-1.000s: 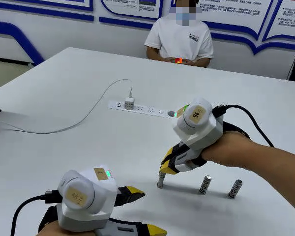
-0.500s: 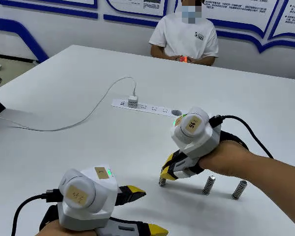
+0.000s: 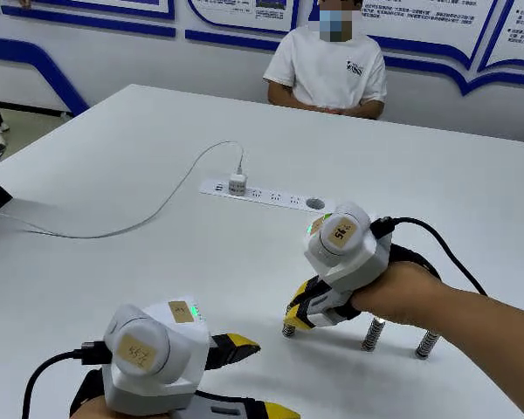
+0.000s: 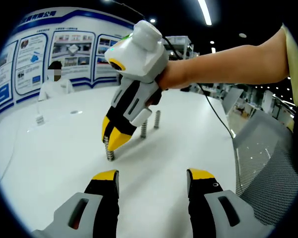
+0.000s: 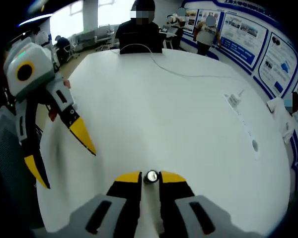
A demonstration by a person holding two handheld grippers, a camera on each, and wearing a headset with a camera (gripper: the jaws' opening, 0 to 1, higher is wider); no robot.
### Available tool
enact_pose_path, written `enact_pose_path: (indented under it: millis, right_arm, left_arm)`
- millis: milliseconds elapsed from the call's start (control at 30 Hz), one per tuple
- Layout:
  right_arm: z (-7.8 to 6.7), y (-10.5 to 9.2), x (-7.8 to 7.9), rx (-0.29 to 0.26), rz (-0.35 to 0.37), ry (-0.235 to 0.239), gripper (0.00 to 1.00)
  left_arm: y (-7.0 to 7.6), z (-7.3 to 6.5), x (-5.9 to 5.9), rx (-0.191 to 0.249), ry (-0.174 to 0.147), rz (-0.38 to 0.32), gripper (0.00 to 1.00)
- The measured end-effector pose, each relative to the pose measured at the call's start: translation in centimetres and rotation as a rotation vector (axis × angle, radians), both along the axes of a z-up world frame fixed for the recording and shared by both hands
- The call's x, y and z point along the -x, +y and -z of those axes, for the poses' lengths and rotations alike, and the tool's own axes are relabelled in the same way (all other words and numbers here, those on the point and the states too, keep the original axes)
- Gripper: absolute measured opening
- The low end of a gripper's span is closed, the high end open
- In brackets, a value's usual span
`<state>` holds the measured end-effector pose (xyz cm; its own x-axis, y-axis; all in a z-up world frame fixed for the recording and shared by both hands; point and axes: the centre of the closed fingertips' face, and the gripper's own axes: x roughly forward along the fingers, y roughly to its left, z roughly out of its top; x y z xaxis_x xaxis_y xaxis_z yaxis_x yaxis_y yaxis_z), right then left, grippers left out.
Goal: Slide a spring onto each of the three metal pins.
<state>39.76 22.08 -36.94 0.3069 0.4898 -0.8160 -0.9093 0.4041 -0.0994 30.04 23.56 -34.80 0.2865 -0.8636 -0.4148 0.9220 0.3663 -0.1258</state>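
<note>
now, step: we seat the spring on the leftmost pin.
right gripper: clamps the spring, low at the table.
left gripper: open, idle.
how: we push straight down, spring upright.

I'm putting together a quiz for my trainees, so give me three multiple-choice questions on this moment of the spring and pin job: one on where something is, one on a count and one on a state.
1. In the head view, which of the pins is the right gripper at? A the leftmost. B the middle. C the rightmost.
2. How many pins stand on the table? A one. B three. C five.
3. How is the left gripper? A open, empty. B shut on a pin. C shut on a cable.
Answers: 1 A, it is shut on the spring at the leftmost pin. 2 B, three stand in a row. 3 A, its jaws stand apart with nothing between them.
</note>
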Motion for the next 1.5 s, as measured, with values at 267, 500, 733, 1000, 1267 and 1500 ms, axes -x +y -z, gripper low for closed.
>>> enact_pose_path:
  millis: [267,500,733,1000,1267,1500]
  right_arm:
    - [-1.0,-0.6,0.3,-0.028,0.013,-0.024,0.21]
    - [-2.3,-1.7,1.0,-0.08,0.05,-0.071,0.27]
    - [-3.8,-2.5,2.5,-0.143,0.085,-0.106,0.3]
    - [-5.2,-3.4,4.2,-0.207,0.12,-0.146,0.33]
    - [-6.3,-5.3,6.2,-0.252,0.162,-0.18,0.36]
    - [-7.2,-7.4,7.7,-0.287,0.203,-0.209,0.38]
  left_arm:
    - [0.1,-0.6,-0.3,0.004,-0.013,-0.008,0.57]
    - [0.3,-1.2,-0.7,0.005,-0.027,-0.018,0.57]
    - [0.5,-1.4,-0.9,0.006,-0.031,-0.033,0.6]
    - [1.0,-1.8,-0.7,0.01,-0.039,-0.046,0.62]
    - [1.4,-2.3,-0.4,0.011,-0.048,-0.057,0.63]
    - [1.5,-2.9,0.2,0.011,-0.059,-0.064,0.65]
